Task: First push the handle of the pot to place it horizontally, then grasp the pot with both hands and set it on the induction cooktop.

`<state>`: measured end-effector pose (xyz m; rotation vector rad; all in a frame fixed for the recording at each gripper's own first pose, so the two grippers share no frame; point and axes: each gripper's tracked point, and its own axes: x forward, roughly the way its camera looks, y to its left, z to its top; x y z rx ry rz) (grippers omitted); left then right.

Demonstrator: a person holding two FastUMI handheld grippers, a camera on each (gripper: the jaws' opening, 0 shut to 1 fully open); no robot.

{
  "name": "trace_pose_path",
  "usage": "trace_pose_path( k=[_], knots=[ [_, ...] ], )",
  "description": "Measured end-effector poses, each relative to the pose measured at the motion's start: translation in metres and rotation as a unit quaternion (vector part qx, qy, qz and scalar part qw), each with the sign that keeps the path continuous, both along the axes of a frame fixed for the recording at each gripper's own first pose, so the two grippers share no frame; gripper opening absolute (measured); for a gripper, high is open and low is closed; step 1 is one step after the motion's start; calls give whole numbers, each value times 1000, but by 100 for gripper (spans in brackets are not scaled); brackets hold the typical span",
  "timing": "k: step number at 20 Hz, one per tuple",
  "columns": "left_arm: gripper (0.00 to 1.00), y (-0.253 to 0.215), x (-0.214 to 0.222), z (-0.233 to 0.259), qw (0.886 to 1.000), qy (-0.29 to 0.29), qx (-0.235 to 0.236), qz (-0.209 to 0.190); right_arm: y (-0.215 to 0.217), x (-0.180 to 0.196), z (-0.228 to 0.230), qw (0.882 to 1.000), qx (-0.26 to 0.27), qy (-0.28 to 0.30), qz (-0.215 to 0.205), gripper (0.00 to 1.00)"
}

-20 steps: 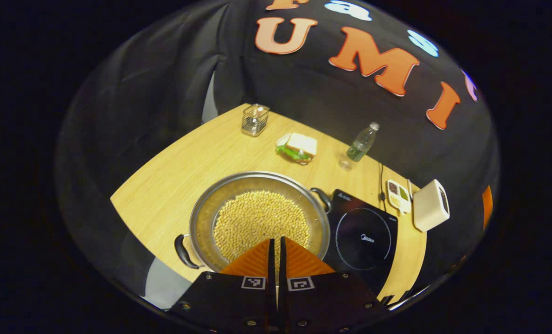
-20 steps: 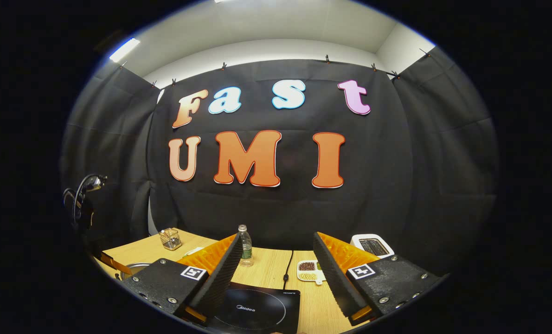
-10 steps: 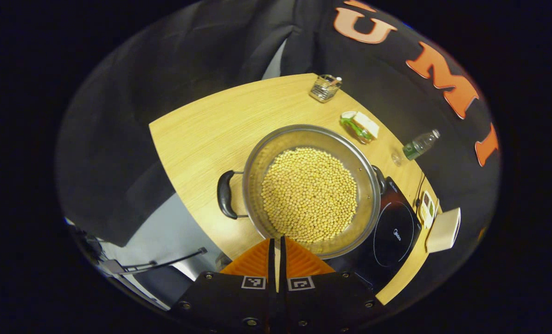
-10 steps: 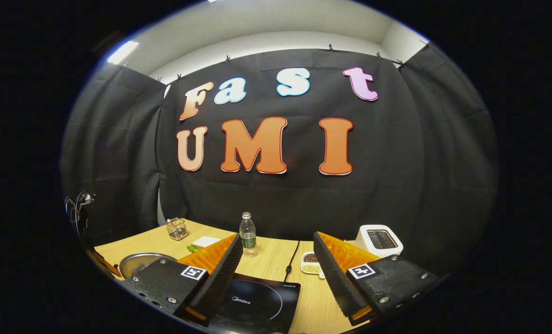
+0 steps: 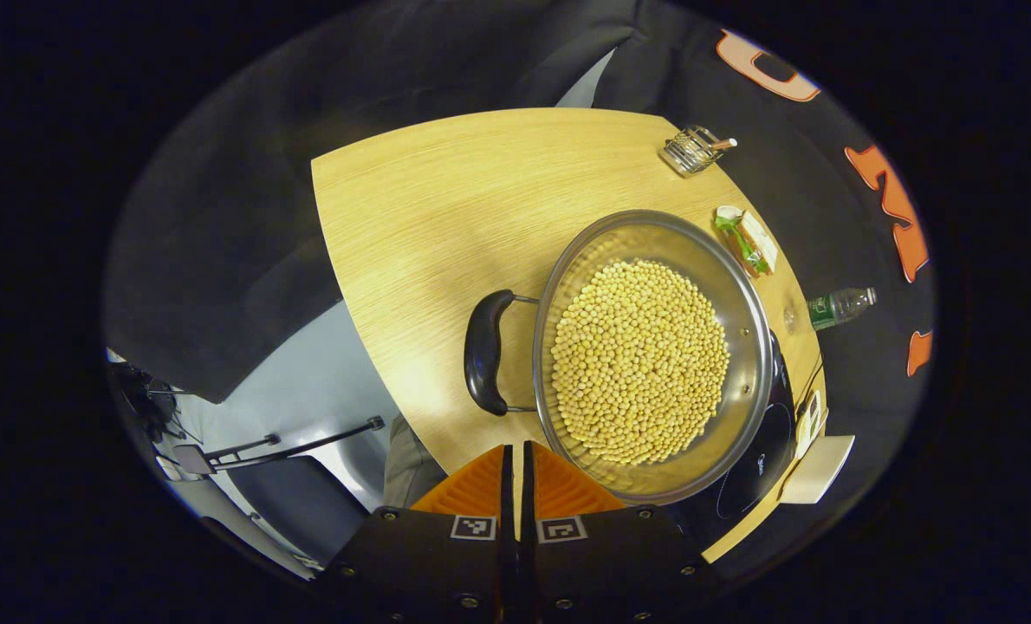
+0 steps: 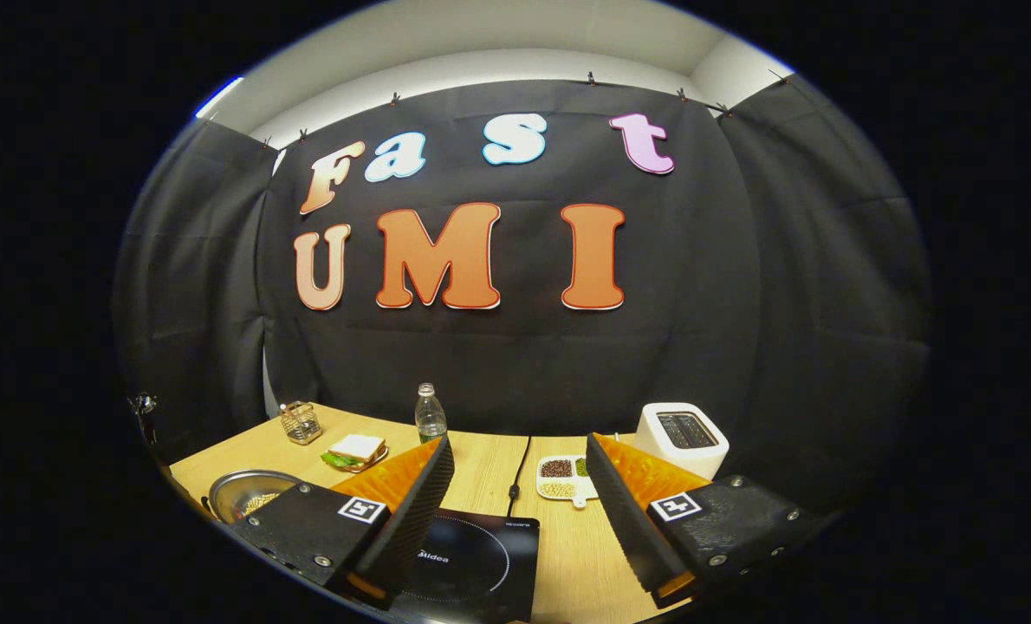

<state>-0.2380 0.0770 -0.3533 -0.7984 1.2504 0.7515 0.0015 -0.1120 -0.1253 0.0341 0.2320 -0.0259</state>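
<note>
Left gripper view looks down on the pot (image 5: 650, 355), full of beans (image 5: 639, 360), sitting on the table (image 5: 446, 217) with one rim over the cooktop (image 5: 754, 472); its black handle (image 5: 483, 351) lies near the left gripper (image 5: 515, 455), whose fingers are pressed together. The right gripper (image 6: 520, 485) hovers wide open above the cooktop. A careless shove or uneven lift could, I judge, tip the pot and spill beans.

I am looking at a silver steel pot (image 5: 745, 347) showing pale yellow soybeans (image 5: 639, 360) and a glossy black handle (image 5: 483, 351), sitting on a light wood-grain table (image 5: 429, 217). Ahead of me the induction cooktop (image 6: 472, 563) is showing black with a thin white ring, the toaster (image 6: 682, 439) is showing white, and the white divided dish (image 6: 565, 478) is holding dark red, green and pale beans.
</note>
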Motion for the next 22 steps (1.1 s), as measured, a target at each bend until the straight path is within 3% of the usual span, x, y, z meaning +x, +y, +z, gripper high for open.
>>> trace_pose_path(
  k=[9, 22],
  knots=[
    [2, 26, 0, -23, 997, 50, -49, -43, 35, 0, 2, 997, -19, 22, -67, 95],
    [3, 99, 30, -35, 994, 43, 1, -99, 87, -6, -6, 997, -42, 58, -43, 95]
  ],
)
